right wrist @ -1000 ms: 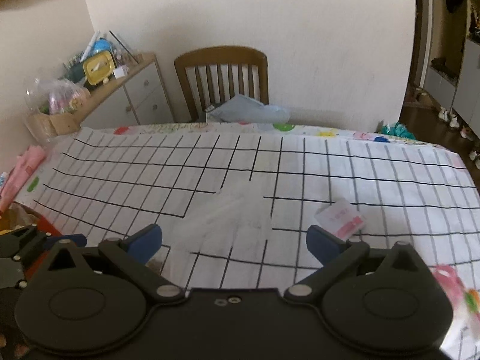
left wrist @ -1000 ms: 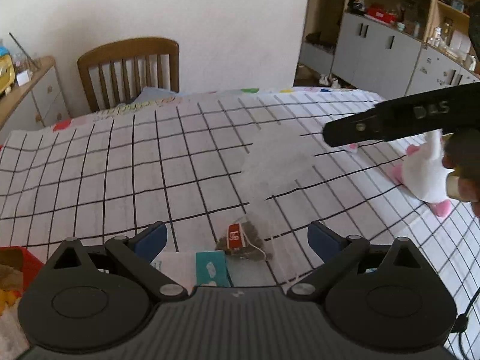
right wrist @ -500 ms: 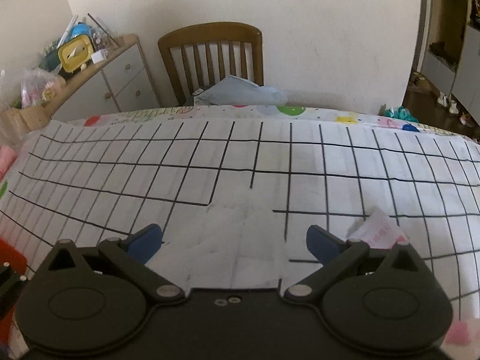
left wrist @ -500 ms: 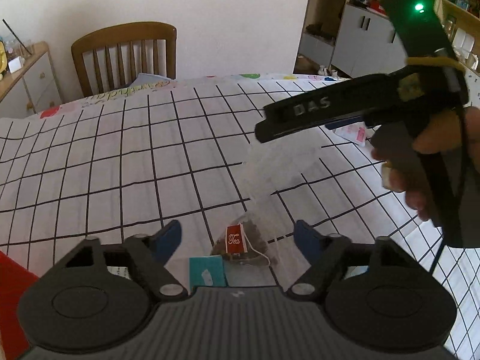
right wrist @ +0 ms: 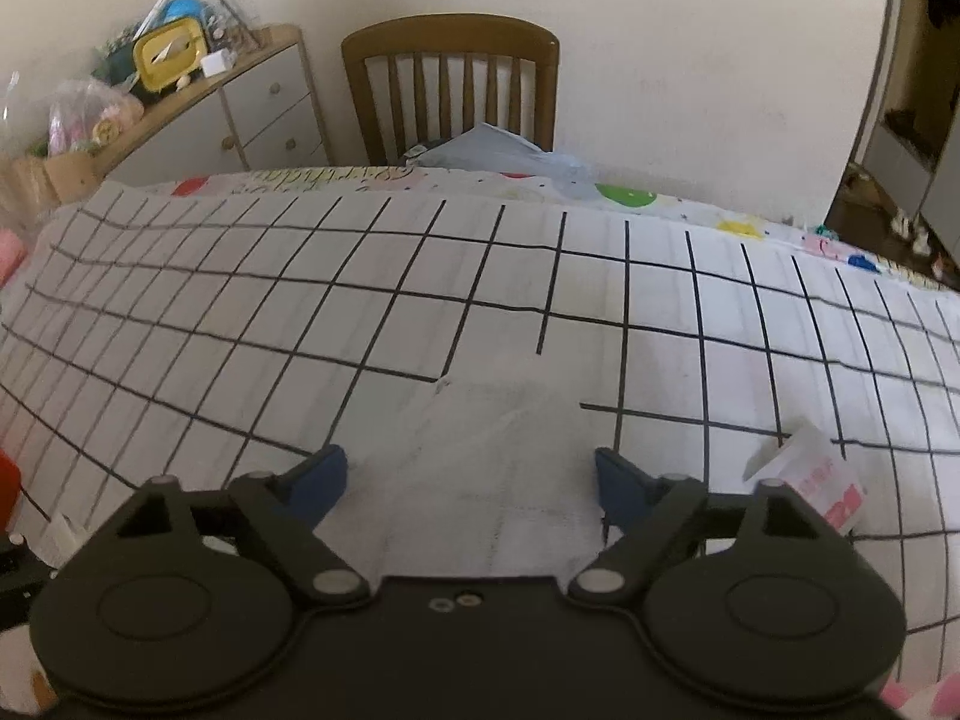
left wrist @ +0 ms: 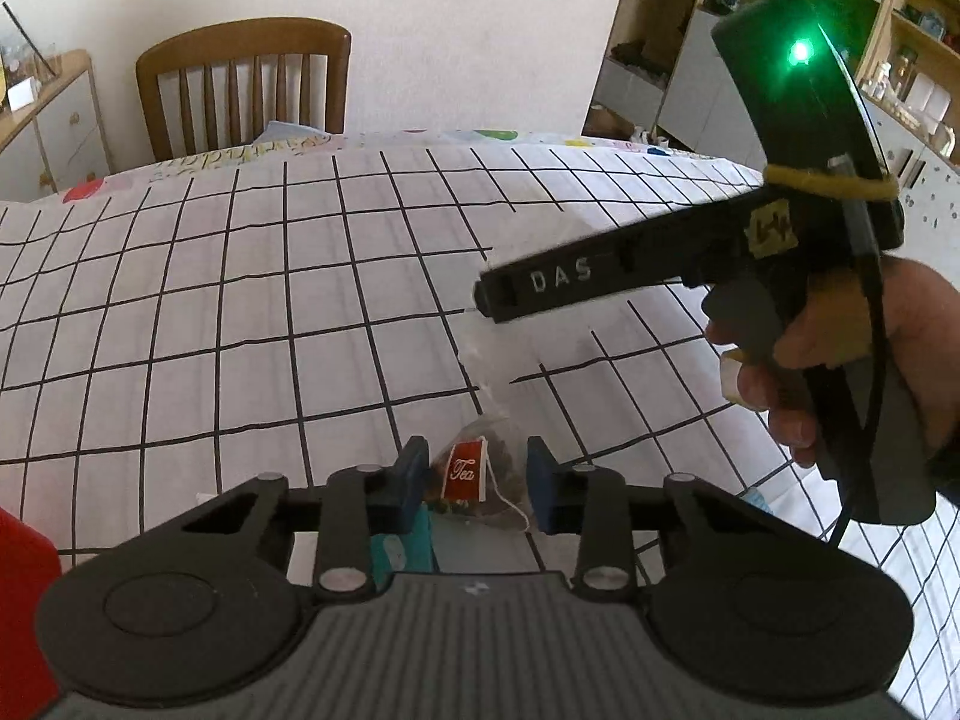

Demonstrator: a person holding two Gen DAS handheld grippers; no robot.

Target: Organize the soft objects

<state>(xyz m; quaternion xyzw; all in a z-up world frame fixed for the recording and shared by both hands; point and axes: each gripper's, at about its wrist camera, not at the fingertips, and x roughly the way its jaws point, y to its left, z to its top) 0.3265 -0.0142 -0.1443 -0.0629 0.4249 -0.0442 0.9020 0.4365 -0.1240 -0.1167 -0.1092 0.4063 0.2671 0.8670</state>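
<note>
The left gripper (left wrist: 478, 483) has just been closing; its blue pads flank the tea bag (left wrist: 480, 474) narrowly, contact unclear. Beyond its fingertips lies a sheer white pouch (left wrist: 540, 324). The right gripper (right wrist: 471, 480), jaws wide though just narrowing, straddles that pouch's cloth without pressing it on the gridded tablecloth (right wrist: 240, 312).

Both grippers are black plastic with blue pads on the jaws, round discs and silver screws. The right gripper (left wrist: 690, 264) bears white letters "DAS", a yellow band, a green light and a black cable beside the hand (left wrist: 840, 360).
</note>
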